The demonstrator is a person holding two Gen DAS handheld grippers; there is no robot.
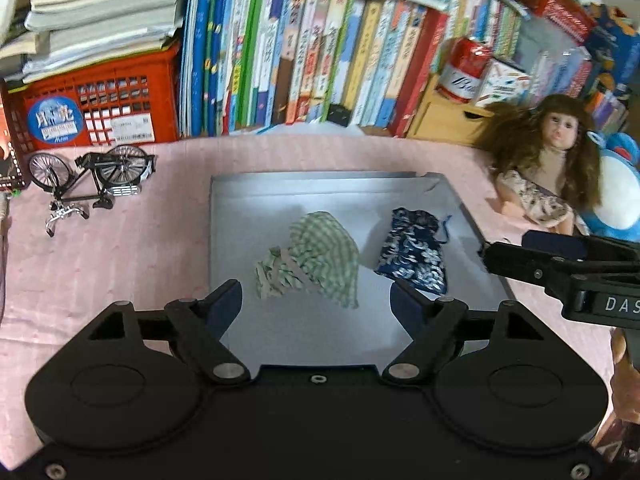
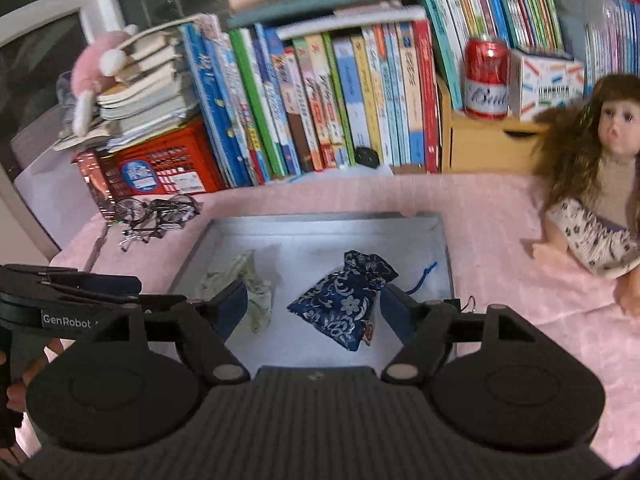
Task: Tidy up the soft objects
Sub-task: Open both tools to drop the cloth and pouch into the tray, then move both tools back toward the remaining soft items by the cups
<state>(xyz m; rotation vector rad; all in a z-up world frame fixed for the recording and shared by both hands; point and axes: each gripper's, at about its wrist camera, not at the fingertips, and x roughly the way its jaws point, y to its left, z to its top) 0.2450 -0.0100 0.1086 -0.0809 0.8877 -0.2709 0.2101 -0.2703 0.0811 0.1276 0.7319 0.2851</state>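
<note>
Two soft things, the green checked cloth [image 1: 320, 258] and the blue flowered pouch [image 2: 344, 300], already lie side by side in your grey tray [image 1: 256, 200], and with your left gripper [image 1: 316, 300] and right gripper [image 2: 314, 306] both open and empty above them, little looks left

The left hand-held gripper [image 2: 70, 286], at the near left in the right wrist view, is showing "GenRobot" in white. The right hand-held gripper [image 1: 560, 264], at the right in the left wrist view, is showing "DAS", cut off. The red can [image 2: 486, 78] is carrying script starting "Bud". Book spines are staying too blurred to read.
</note>
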